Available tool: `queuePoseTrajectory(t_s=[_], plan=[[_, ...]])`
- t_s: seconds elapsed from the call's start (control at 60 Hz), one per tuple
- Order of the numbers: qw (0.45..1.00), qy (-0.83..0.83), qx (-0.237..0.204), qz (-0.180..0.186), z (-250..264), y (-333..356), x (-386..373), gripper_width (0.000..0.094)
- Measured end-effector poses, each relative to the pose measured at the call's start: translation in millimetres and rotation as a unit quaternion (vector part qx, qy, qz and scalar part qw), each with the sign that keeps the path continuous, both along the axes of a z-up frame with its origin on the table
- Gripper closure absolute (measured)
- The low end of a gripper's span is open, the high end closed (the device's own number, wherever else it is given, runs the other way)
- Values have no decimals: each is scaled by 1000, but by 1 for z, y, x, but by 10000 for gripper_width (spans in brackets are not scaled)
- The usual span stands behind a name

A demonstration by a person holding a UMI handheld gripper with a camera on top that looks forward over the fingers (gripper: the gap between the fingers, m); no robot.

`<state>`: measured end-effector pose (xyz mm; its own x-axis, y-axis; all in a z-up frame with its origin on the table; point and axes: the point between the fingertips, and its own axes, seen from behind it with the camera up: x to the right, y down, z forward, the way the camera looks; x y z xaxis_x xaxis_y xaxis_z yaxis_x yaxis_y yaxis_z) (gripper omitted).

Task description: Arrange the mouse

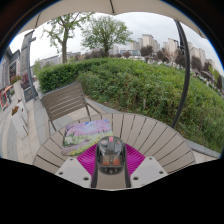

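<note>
A dark, see-through mouse [111, 156] with orange marks sits between the two magenta pads of my gripper [111, 148]. Both fingers press on its sides, so the gripper is shut on it. The mouse hangs over the near part of a round table [155, 135] of pale wooden slats. A rectangular mouse mat [87, 132] with a pale flower pattern lies flat on the table, just ahead and to the left of the fingers. Nothing lies on the mat.
A wooden slat chair [64, 100] stands beyond the table on the left. A dark parasol pole [186, 60] rises on the right. A green hedge [140, 85], trees and buildings lie behind. Paving runs along the left.
</note>
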<state>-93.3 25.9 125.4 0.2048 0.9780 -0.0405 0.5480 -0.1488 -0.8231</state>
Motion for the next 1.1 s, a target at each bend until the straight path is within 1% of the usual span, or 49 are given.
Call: queuePoseTrajectory(t_s=[0.05, 0.133, 0.217, 0.35, 0.467, 0.483, 0.5, 0.517, 0.55, 0.567, 0.583, 0.6, 0.667, 0.783, 0.95, 1.1], plan=[[1000, 13, 3, 7, 12, -16, -34, 556], [1000, 23, 4, 9, 4, -47, -98, 556], [1000, 9, -10, 7, -28, -71, -146, 556], [999, -36, -3, 2, -103, -88, -188, 550], [997, -72, -1, -11, -145, -89, -191, 464], [997, -74, 2, -13, -147, -88, -190, 440], [997, -73, 4, -14, -147, -88, -190, 388], [997, -71, 8, -14, -146, -88, -189, 306], [997, -72, 17, -17, -146, -85, -188, 99], [997, -72, 22, -16, -144, -85, -185, 74], [997, -72, 25, -15, -141, -85, -182, 100], [997, -72, 29, -15, -137, -85, -179, 106], [997, -68, 35, -16, -119, -84, -170, 87], [996, -79, 19, -31, -77, -86, -121, 88], [993, -103, 8, -51, -15, -89, -6, 87], [989, -132, 8, -66, 10, -95, 100, 86]])
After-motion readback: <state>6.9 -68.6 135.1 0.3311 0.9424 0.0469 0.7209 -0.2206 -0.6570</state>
